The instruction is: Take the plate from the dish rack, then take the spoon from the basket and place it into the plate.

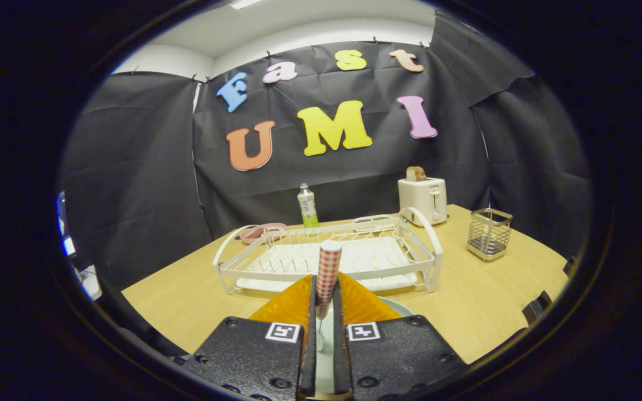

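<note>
Low at frame centre, jaws pinch the spoon (327, 270) by its checkered handle above the plate (396, 305) on the counter (482, 301), so the placing step is on: lower, then release.

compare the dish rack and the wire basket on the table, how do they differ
The dish rack is white, wide and low, with looped handles at its ends; the wire basket is metallic, small and upright. The rack sits just beyond the tool, which is shut on the spoon; the basket stands apart, beside the toaster. Both are wire-built and look empty.
</note>
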